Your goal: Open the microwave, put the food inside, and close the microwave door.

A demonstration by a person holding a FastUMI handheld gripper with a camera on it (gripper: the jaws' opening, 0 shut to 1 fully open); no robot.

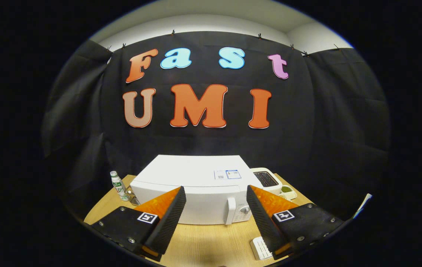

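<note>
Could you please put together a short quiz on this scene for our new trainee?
1. True or false: the microwave door is already open.
2. What stands on the table just left of the microwave?
A. a kettle
B. a bottle
C. a pan
3. Fill in: the gripper fingers are ____, with nothing between them.

Key:
1. False. The door is closed, and its handle is untouched.
2. B. The bottle stands upright by the microwave's left corner.
3. Open. They are spread apart in front of the microwave, touching nothing.
</note>
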